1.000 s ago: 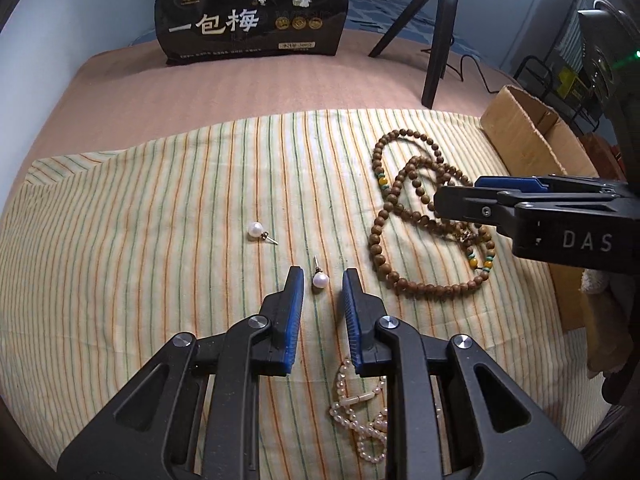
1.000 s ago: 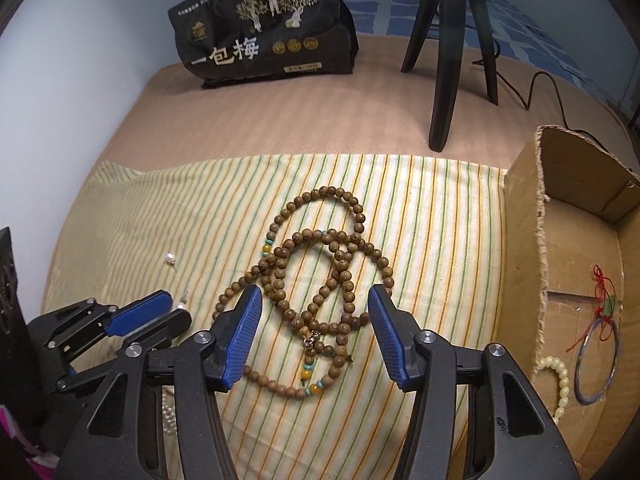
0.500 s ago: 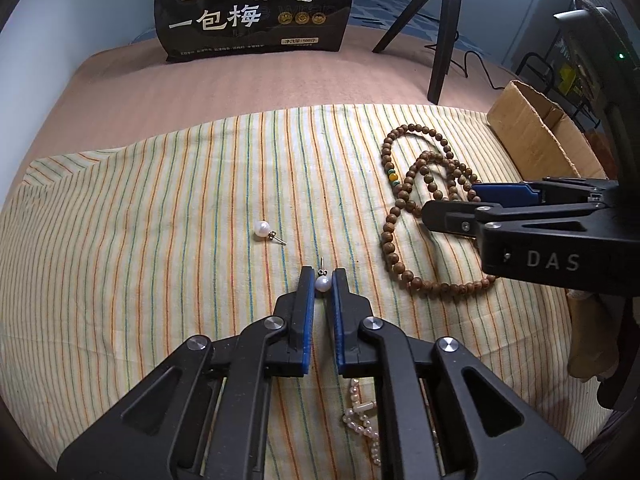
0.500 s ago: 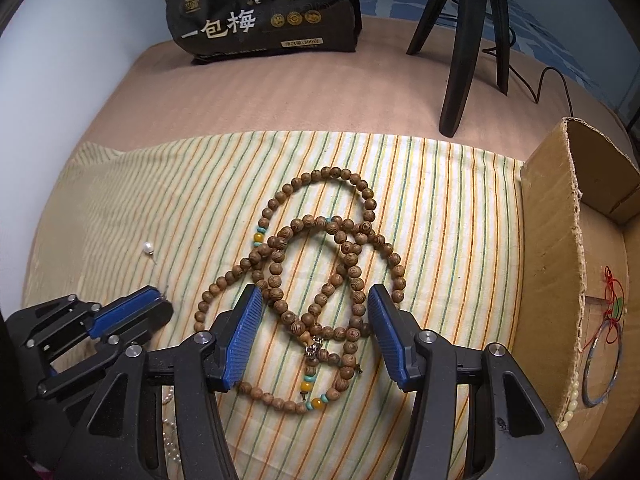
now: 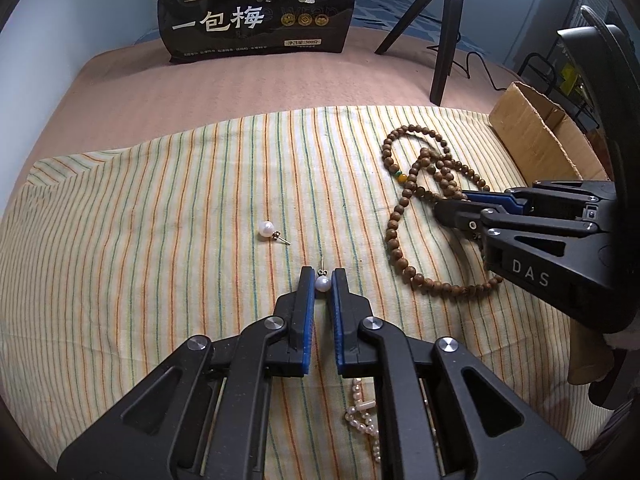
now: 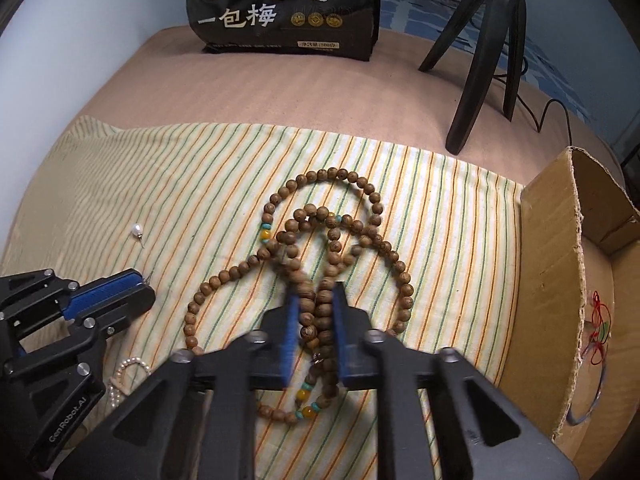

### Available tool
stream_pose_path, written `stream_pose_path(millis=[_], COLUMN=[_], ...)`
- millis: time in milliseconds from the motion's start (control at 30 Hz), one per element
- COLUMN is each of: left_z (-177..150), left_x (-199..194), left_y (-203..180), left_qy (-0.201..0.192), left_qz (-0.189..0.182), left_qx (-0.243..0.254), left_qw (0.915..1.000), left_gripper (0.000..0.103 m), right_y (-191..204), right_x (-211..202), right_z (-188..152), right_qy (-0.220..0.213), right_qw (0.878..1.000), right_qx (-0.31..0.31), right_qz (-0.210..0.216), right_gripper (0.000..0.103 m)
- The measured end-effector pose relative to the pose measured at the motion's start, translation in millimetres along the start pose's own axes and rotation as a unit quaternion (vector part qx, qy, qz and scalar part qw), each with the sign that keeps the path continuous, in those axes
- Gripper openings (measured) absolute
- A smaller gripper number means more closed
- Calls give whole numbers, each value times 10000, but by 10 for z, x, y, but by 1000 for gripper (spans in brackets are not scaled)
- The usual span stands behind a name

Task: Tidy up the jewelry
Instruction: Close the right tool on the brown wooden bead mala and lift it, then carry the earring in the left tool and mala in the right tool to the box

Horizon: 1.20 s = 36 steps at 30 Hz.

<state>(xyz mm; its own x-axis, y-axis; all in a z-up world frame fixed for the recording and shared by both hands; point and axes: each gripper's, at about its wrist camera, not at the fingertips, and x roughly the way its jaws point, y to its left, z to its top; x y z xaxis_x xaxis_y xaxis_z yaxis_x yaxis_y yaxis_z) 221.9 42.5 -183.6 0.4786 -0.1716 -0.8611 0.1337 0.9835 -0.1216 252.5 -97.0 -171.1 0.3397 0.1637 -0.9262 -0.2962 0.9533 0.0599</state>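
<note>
Both grippers loaded. Left gripper [image 5: 322,276] is pinched down on a pearl stud earring [image 5: 323,283], gripping the pearl itself at the fingertips, post sticking out forward; it sits low on the striped cloth [image 5: 160,240]. Right gripper [image 6: 314,312] has just been closing and its pads now squeeze a bunched section of the wooden bead necklace [image 6: 340,216], with the rest looped loose on the cloth. Second pearl earring [image 5: 267,229] lies free nearby; a small pearl bracelet [image 5: 362,408] sits under the left gripper. Cardboard box [image 6: 552,272] at the right edge already holds a few pieces, so likely the drop target. Handling: pearl is hard, round and slippery, so it may squirt out, keep the pinch centred. Necklace is limp and heavier, trailing loops will swing and could snag on the box wall.
</note>
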Motion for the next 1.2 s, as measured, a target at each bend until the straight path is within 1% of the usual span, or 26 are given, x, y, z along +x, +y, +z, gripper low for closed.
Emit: stream_pose_path(millis=[133, 233, 367, 567, 900, 1200], left_z=[1, 12, 38, 58, 90, 112], left_x=[-76, -166, -330, -571, -1004, -1363], left_y=[30, 65, 62, -1, -185, -550], left_qy=[-58, -140, -297, -537, -930, -1268], left_qz=[33, 28, -14, -81, -360, -603], left_qx=[-41, -122, -201, -261, -497, -371], left_qw=[10000, 9998, 9994, 9982, 9938, 9894], left_gripper=[6, 6, 6, 6, 6, 6], right_y=[-14, -35, -64, -116, -264, -382], right_x=[-30, -132, -353, -727, -1263, -1747], right_z=[2, 8, 30, 72, 62, -90], right_qy=[-34, -110, -349, -700, -1164, -1562], right_qw=[10000, 9996, 9985, 9961, 9900, 9835], right_qx=[3, 113, 183, 250, 427, 479], right_qz=[65, 245, 384, 482, 667, 782], right_gripper=[11, 11, 11, 11, 11, 11])
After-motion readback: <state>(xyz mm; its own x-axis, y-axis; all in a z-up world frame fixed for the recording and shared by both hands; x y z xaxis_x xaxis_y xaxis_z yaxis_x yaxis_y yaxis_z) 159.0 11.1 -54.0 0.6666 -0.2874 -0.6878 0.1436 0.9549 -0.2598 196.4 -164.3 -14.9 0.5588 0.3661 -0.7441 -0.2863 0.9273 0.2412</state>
